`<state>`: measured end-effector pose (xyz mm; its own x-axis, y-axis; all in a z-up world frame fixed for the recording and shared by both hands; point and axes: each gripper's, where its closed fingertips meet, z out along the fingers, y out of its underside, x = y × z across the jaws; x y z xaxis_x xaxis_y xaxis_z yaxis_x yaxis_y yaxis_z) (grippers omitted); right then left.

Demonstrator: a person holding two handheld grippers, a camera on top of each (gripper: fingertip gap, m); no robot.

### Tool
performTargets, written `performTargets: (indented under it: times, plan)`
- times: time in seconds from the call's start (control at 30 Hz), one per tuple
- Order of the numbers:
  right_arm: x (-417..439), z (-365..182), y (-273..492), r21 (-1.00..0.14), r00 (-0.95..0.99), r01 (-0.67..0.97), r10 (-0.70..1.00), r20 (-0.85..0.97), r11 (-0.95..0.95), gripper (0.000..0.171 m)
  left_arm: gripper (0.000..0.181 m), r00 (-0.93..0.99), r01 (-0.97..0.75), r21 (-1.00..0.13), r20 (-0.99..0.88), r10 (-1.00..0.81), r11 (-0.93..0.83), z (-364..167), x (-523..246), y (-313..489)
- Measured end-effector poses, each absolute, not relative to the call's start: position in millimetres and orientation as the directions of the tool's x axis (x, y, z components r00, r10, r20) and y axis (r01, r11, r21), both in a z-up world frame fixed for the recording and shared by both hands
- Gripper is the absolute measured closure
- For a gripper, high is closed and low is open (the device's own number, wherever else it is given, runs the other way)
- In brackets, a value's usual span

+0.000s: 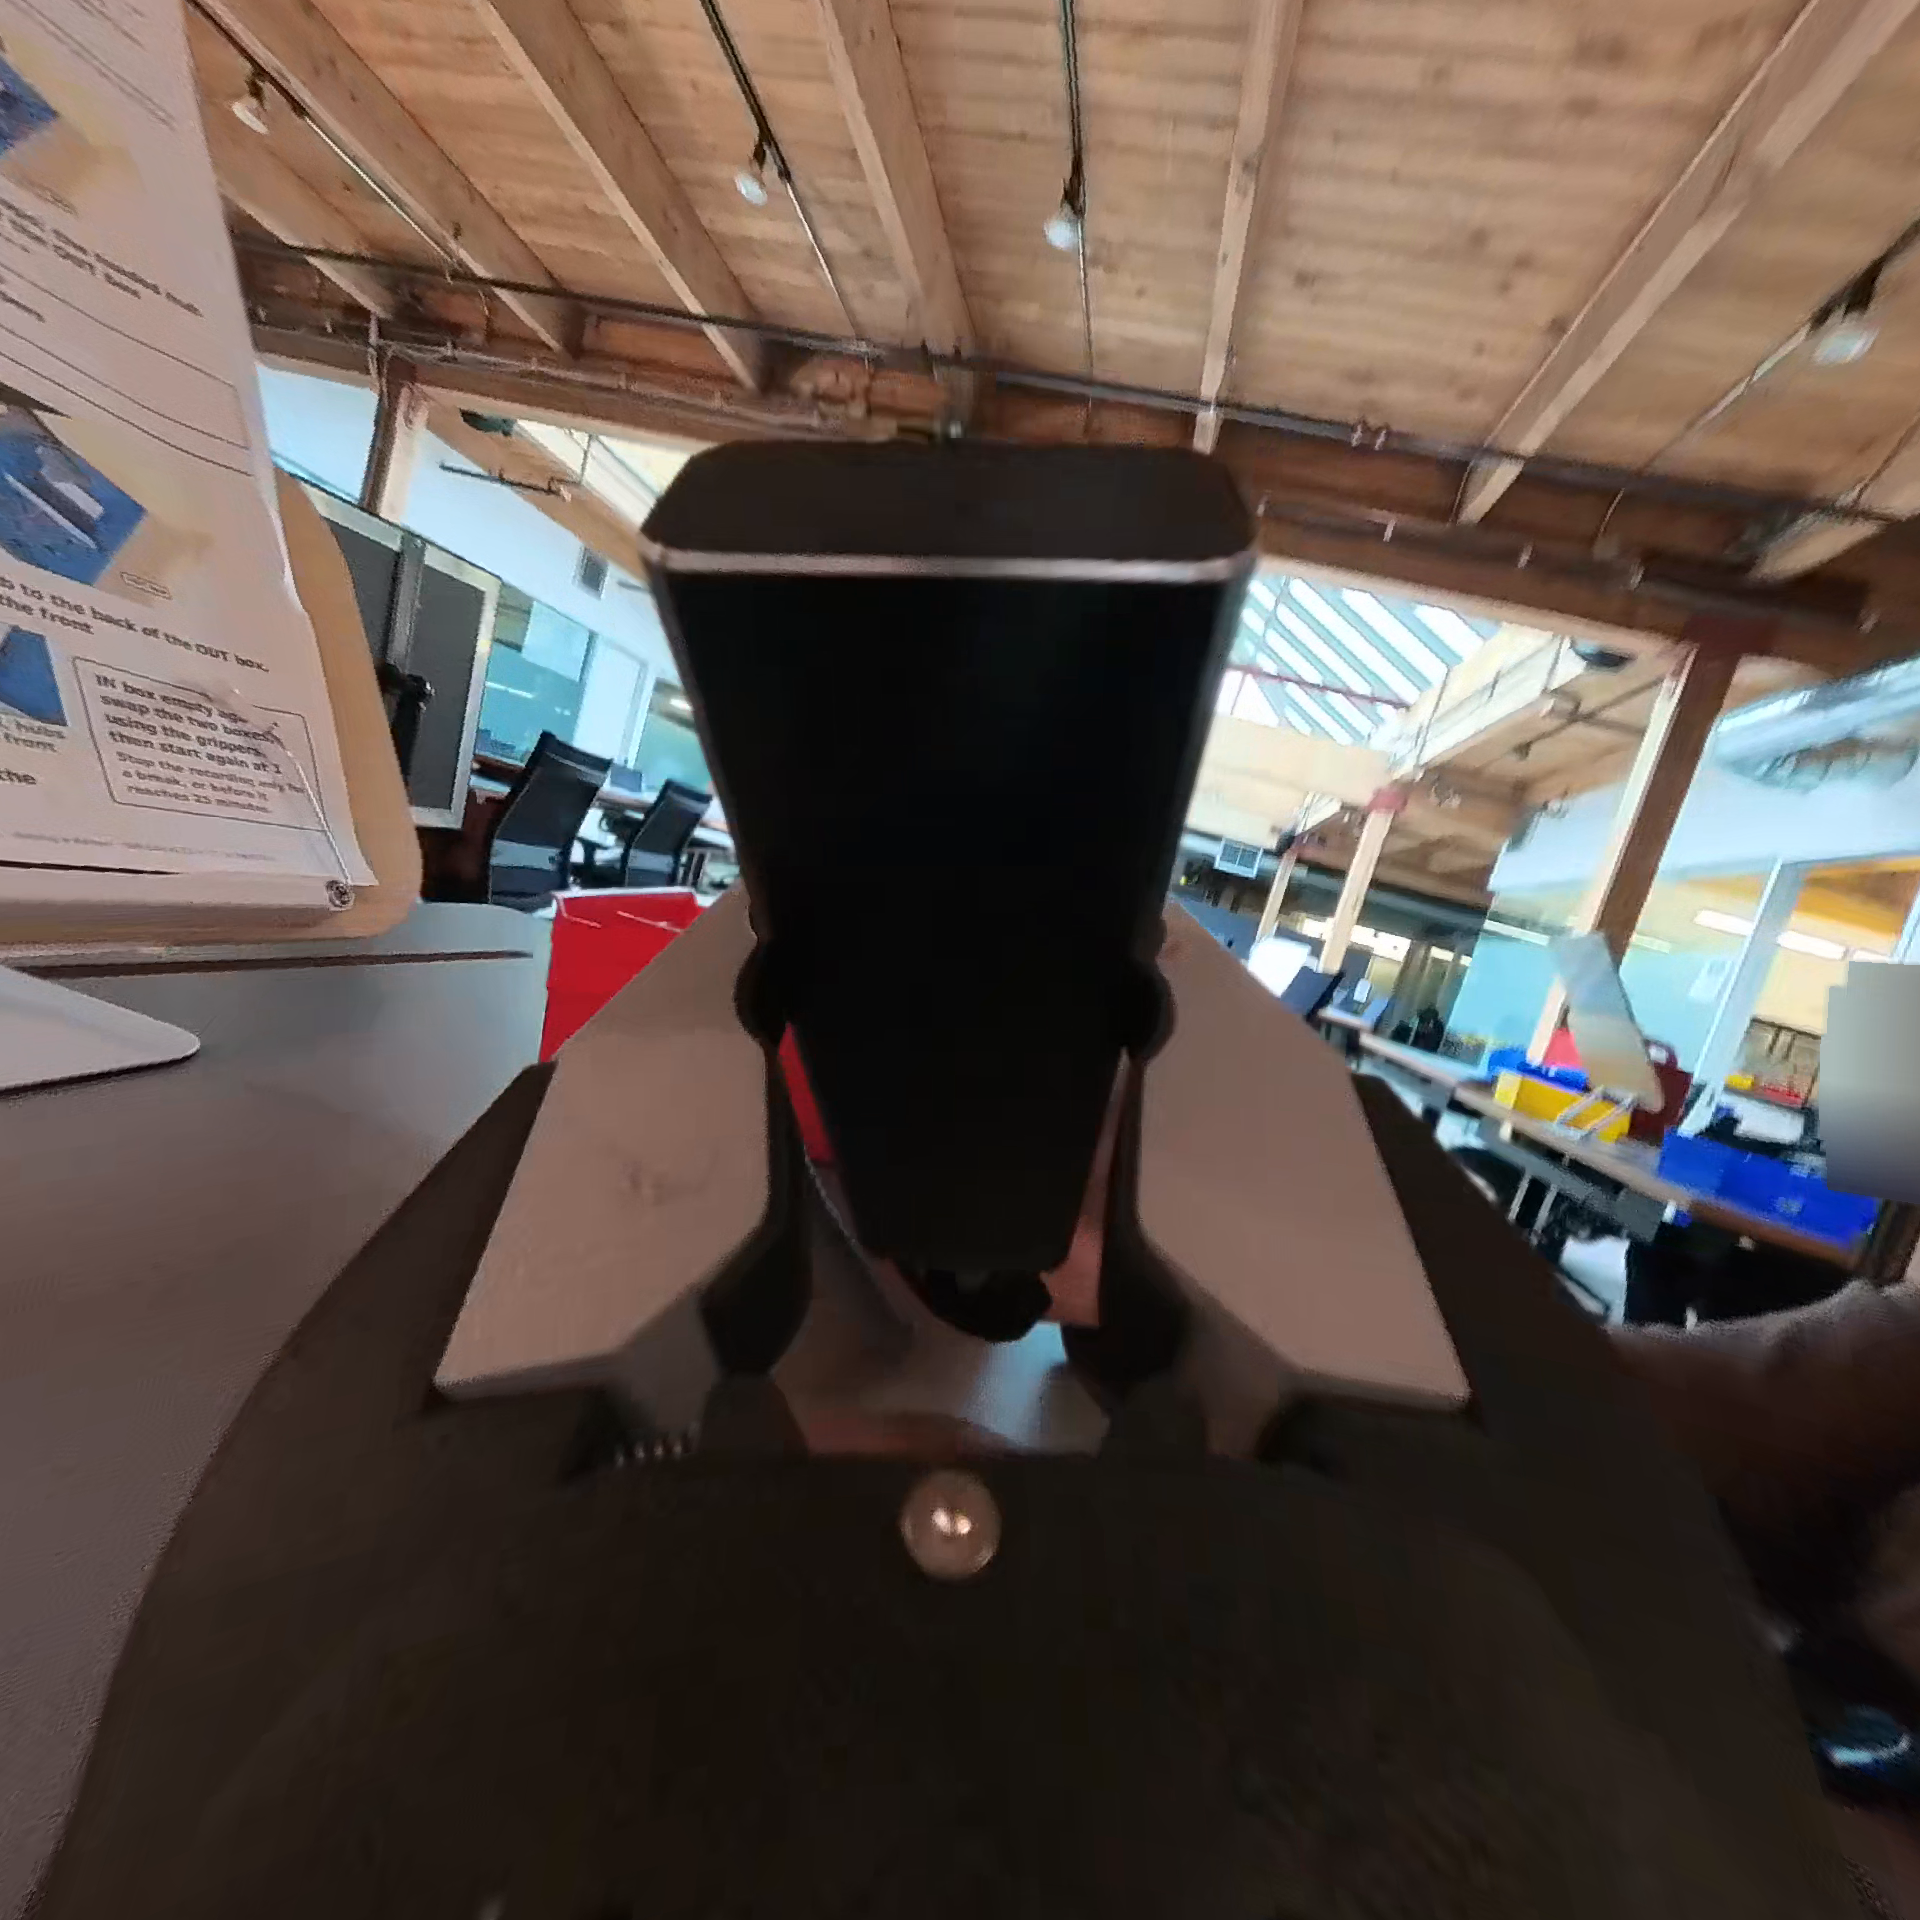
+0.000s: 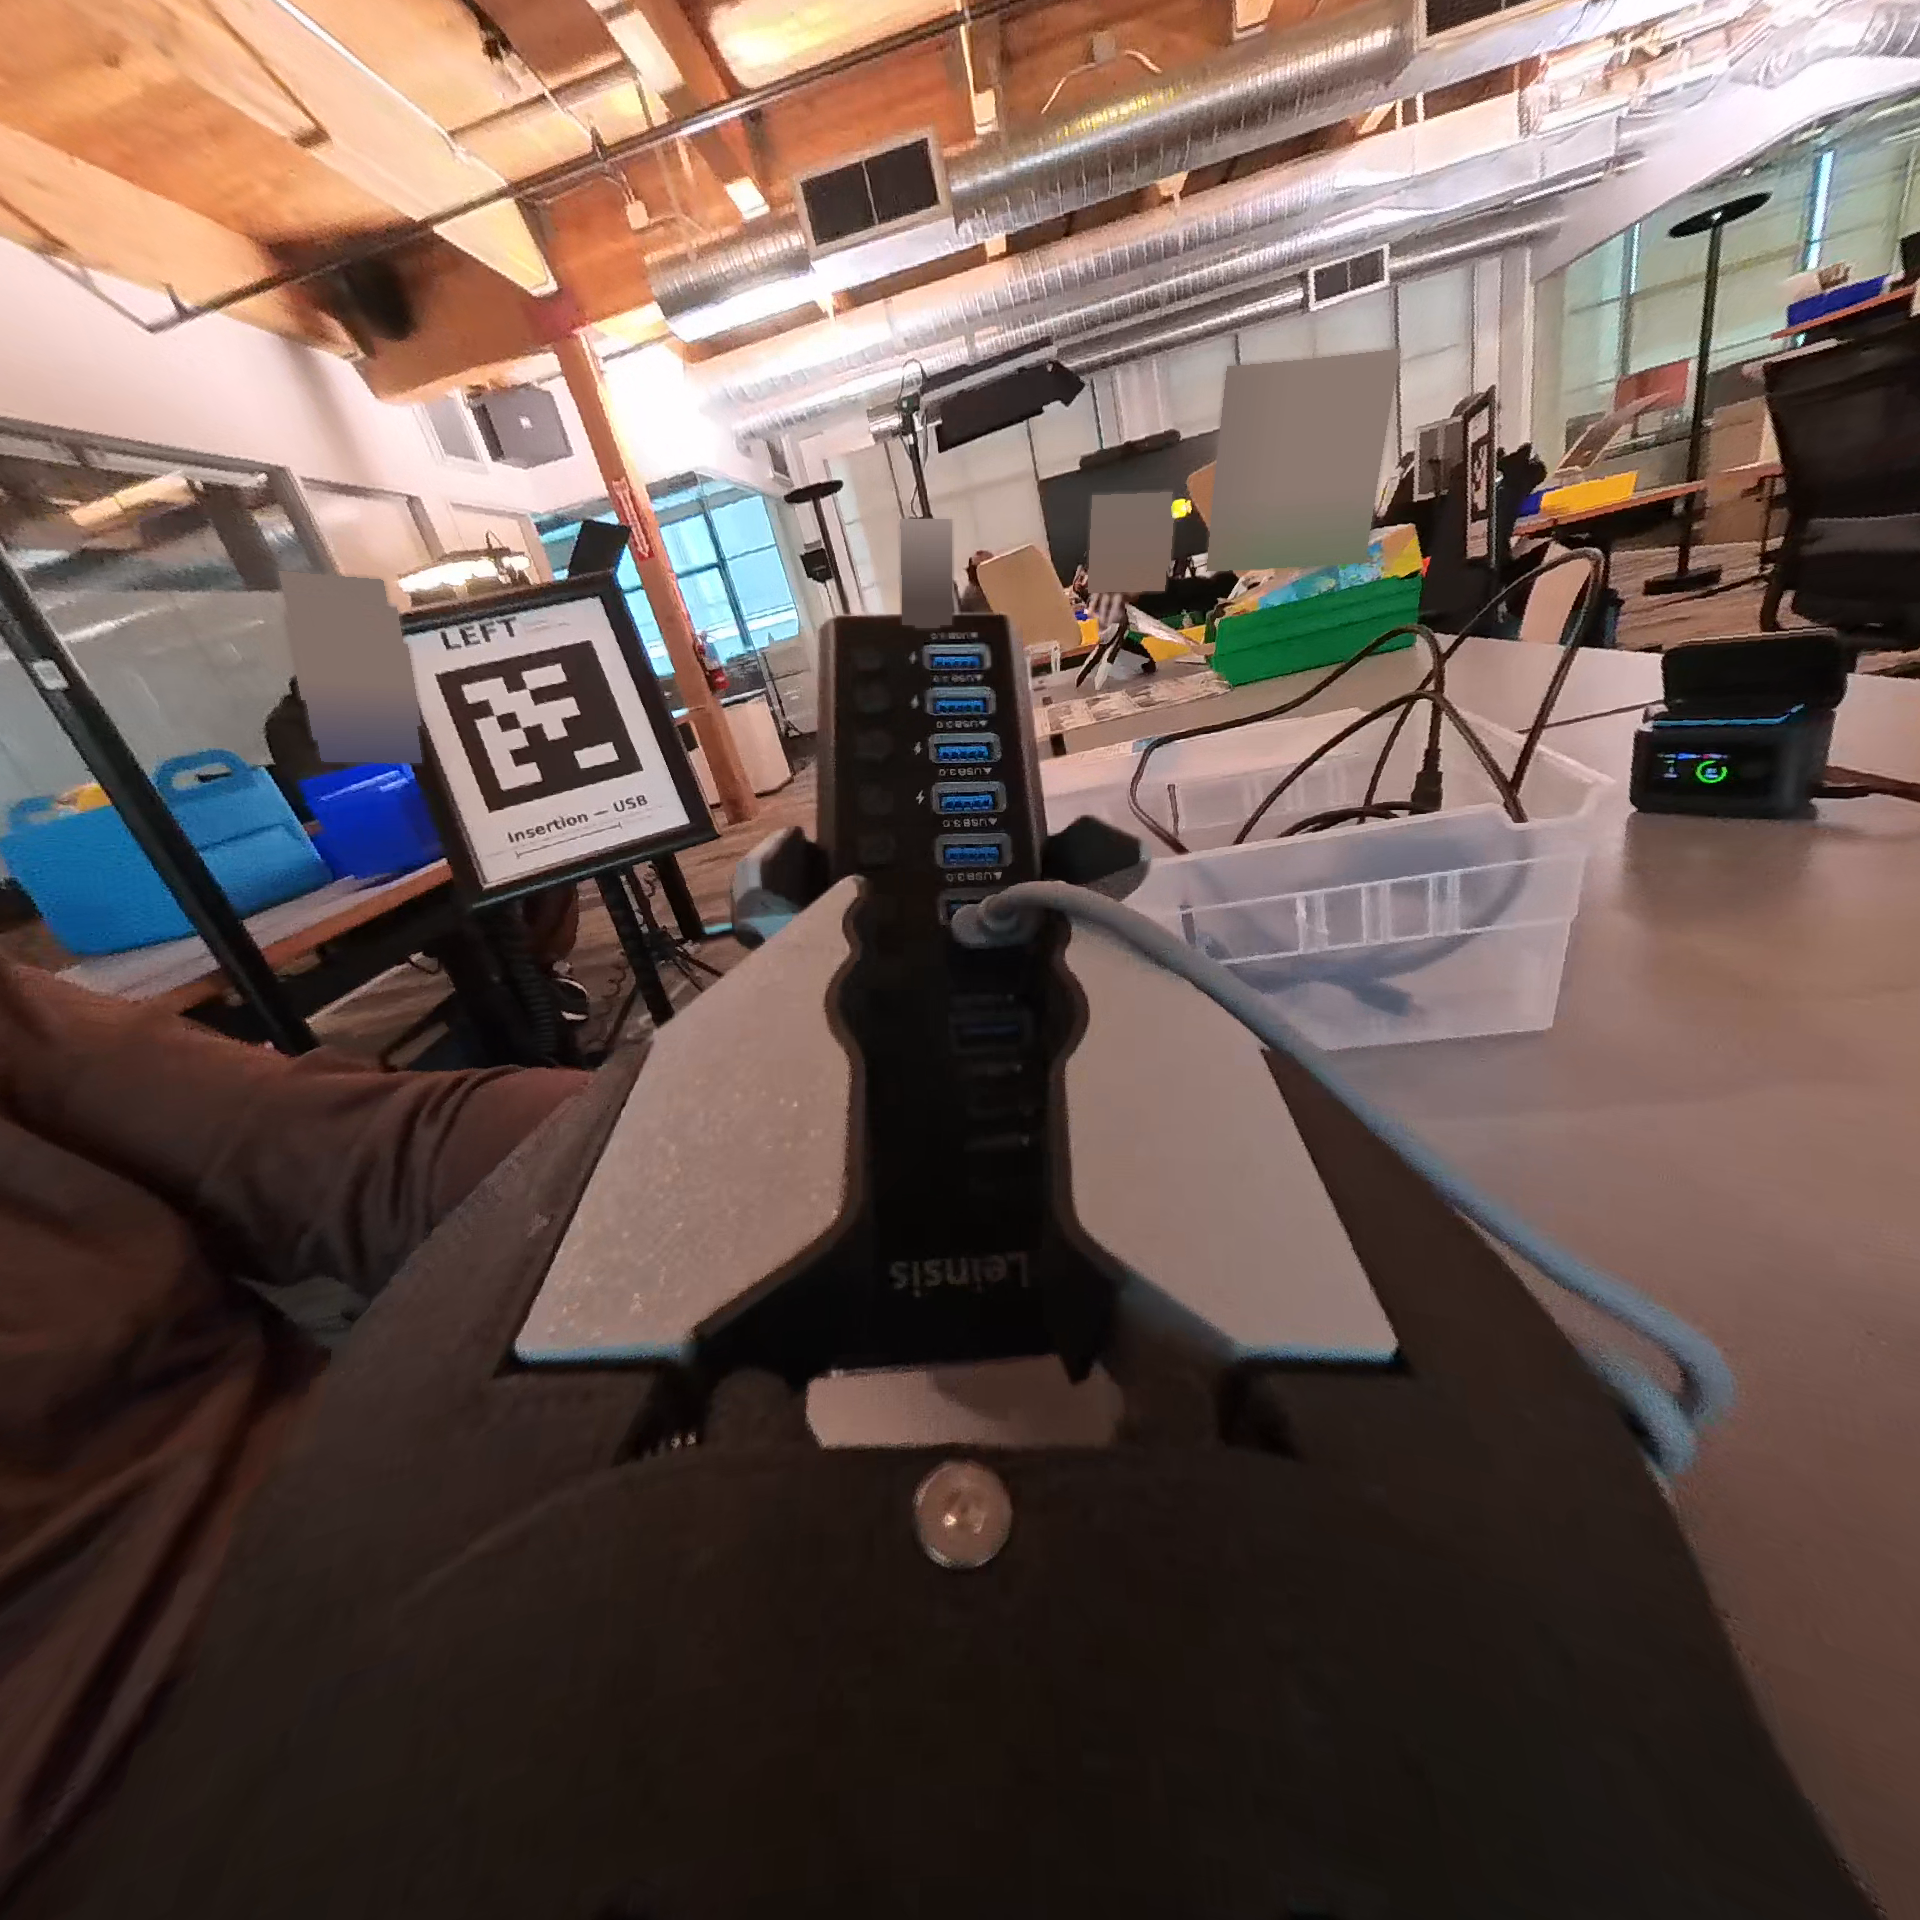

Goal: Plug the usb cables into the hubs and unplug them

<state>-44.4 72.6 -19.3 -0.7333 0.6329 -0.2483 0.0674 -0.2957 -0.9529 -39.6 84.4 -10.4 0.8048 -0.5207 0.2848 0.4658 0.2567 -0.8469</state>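
Observation:
In the left wrist view my left gripper (image 1: 951,997) is shut on a black hub (image 1: 945,790). The hub stands upright between the fingers, with its plain back towards the camera. In the right wrist view my right gripper (image 2: 935,862) is shut on a black hub (image 2: 914,748) whose row of blue USB ports (image 2: 961,748) faces the camera. A grey USB cable (image 2: 1299,1101) is plugged into a lower port by its plug (image 2: 982,916) and trails down to the right over the finger. I cannot tell whether both views show the same hub.
A clear plastic bin (image 2: 1371,904) holding black cables stands on the grey table (image 2: 1662,1039), with a black charger box (image 2: 1745,748) behind it. A framed marker sign (image 2: 551,738) stands to the left. An instruction sheet on a stand (image 1: 135,520) and a red bin (image 1: 613,956) are to the left. My left and right fingertips are right by each other.

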Motion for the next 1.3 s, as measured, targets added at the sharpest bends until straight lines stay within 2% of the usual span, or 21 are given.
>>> performTargets:
  times: [0.13,0.23,0.3,0.37,0.4,0.5,0.6,0.7,0.83,0.87,0.9,0.97,1.03,1.17,1.3]
  plan:
    - [-52,-20,73,-0.942,-0.729,0.069,0.628,-0.273,-0.329,0.157,0.115,0.751,0.575,-0.769,0.362,-0.553,0.278,-5,-46,83]
    - [-48,-17,72,-0.941,-0.751,0.07,0.604,-0.268,-0.331,0.146,0.115,0.691,0.657,-0.703,0.418,-0.589,0.271,-3,-49,85]
    - [-47,-20,75,-0.945,-0.742,0.069,0.617,-0.263,-0.32,0.143,0.115,0.674,0.676,-0.689,0.437,-0.595,0.26,-4,-50,87]
    - [-46,-22,80,-0.949,-0.723,0.072,0.639,-0.262,-0.307,0.148,0.116,0.676,0.675,-0.687,0.428,-0.6,0.27,-2,-50,85]
    - [-46,-25,81,-0.953,-0.716,0.076,0.649,-0.258,-0.294,0.158,0.116,0.678,0.671,-0.689,0.422,-0.602,0.273,-2,-49,85]
    - [-44,-25,81,-0.958,-0.709,0.076,0.66,-0.248,-0.277,0.158,0.115,0.684,0.661,-0.7,0.416,-0.599,0.269,-3,-48,85]
    - [-48,-22,87,-0.937,-0.691,0.085,0.657,-0.301,-0.34,0.158,0.116,0.755,0.602,-0.741,0.406,-0.514,0.298,-8,-48,89]
    - [-59,-28,88,-0.886,-0.681,0.148,0.604,-0.413,-0.44,0.158,0.117,0.766,0.623,-0.705,0.461,-0.448,0.339,-13,-60,89]
    - [-76,-35,86,-0.864,-0.614,0.148,0.64,-0.462,-0.481,0.16,0.118,0.762,0.645,-0.659,0.521,-0.384,0.387,-18,-78,86]
    - [-80,-33,90,-0.854,-0.591,0.116,0.655,-0.47,-0.508,0.16,0.118,0.768,0.639,-0.663,0.52,-0.375,0.39,-18,-80,85]
    - [-83,-25,103,-0.822,-0.55,0.035,0.676,-0.49,-0.568,0.171,0.118,0.781,0.623,-0.689,0.517,-0.351,0.371,-24,-77,88]
    - [-81,-4,138,-0.707,-0.541,-0.102,0.636,-0.55,-0.699,0.171,0.118,0.759,0.647,-0.677,0.528,-0.38,0.351,-26,-67,87]
    - [-85,-1,137,-0.726,-0.572,-0.053,0.616,-0.541,-0.686,0.171,0.118,0.788,0.611,-0.703,0.493,-0.37,0.364,-22,-65,85]
    - [-82,-5,125,-0.856,-0.495,-0.013,0.747,-0.444,-0.517,0.171,0.118,0.846,0.532,-0.787,0.476,-0.243,0.312,-36,-77,94]
    - [-66,8,118,-0.867,-0.554,0.153,0.685,-0.472,-0.474,0.169,0.118,0.917,0.398,-0.888,0.389,-0.087,0.23,-52,-84,100]
